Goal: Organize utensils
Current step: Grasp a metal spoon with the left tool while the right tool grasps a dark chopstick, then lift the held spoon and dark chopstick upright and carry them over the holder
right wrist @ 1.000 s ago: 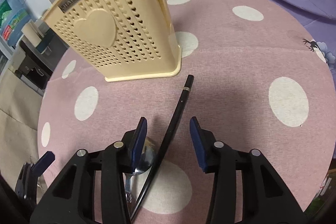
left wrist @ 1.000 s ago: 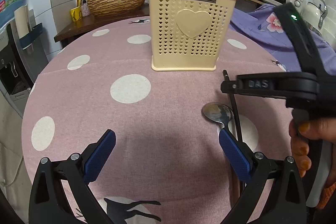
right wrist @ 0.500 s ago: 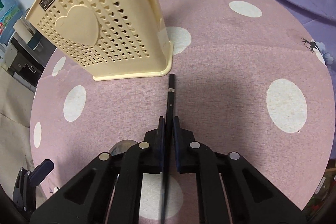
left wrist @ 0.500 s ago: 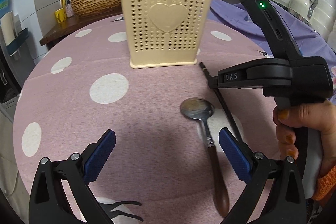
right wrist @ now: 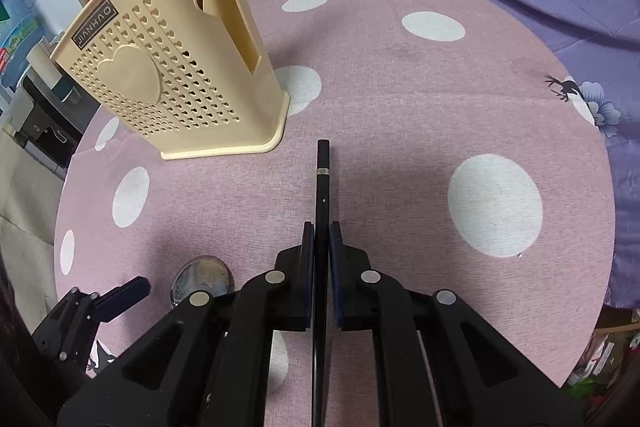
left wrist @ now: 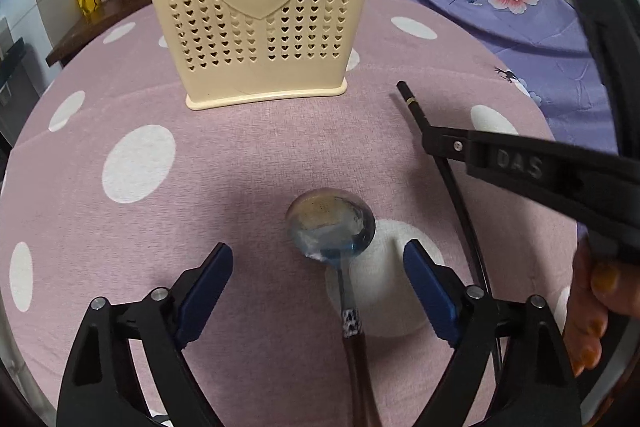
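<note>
Pinching the black chopstick (right wrist: 322, 187) tight, the right gripper (right wrist: 319, 239) stayed closed like before. The left gripper (left wrist: 318, 269) had moved closer, its 2 fingers spread wide around the spoon (left wrist: 331, 227). Ahead of both stood the cream basket (left wrist: 260, 7).

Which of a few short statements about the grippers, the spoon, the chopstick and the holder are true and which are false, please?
1. The right gripper is shut on the black chopstick. True.
2. The left gripper holds the spoon. False: its fingers stand open on either side of the spoon, which lies on the tablecloth.
3. The cream utensil holder stands upright on the table. True.
4. The chopstick is already inside the holder. False: it is outside, its tip pointing past the holder's base.
5. The spoon's bowl points toward the holder. True.
</note>
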A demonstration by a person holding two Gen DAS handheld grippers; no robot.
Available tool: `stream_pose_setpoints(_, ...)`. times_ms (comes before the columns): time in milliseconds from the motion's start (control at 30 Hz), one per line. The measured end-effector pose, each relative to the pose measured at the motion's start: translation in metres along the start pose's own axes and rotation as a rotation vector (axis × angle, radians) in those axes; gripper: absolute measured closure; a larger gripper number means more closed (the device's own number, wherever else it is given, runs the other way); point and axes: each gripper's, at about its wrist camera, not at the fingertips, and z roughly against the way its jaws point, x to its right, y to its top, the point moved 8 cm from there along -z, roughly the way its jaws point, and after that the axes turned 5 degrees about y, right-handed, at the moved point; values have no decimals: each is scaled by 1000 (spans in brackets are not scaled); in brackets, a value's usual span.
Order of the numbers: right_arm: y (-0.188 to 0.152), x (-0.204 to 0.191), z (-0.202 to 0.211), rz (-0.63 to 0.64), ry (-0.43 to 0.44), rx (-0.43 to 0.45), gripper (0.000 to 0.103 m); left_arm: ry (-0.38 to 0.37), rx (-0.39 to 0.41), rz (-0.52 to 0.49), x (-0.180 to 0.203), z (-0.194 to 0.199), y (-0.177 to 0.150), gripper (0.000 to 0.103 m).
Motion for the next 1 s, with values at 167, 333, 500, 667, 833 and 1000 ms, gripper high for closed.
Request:
stream_pose_setpoints(167,2,0,4,12,-1,15,95,25,-20,-8,3,-5,7,39)
stream_pose_setpoints(333,4,0,6,12,0,25,95,35,-26,-16,8,-4,11,57)
stream_pose_setpoints(500,6,-2,8,17,1,36,95,28,-27,-4,8,-5,13,57)
stream_pose_setpoints(667,9,-6,16,31,8,57,95,-4,-13,32,2,0,14,57)
stream_pose_setpoints(833,13,-13,31,46,30,97,95,-17,42,62,-7,19,20,57)
stream_pose_setpoints(1000,19,-30,55,80,67,143,95,-18,134,55,-18,53,30,57)
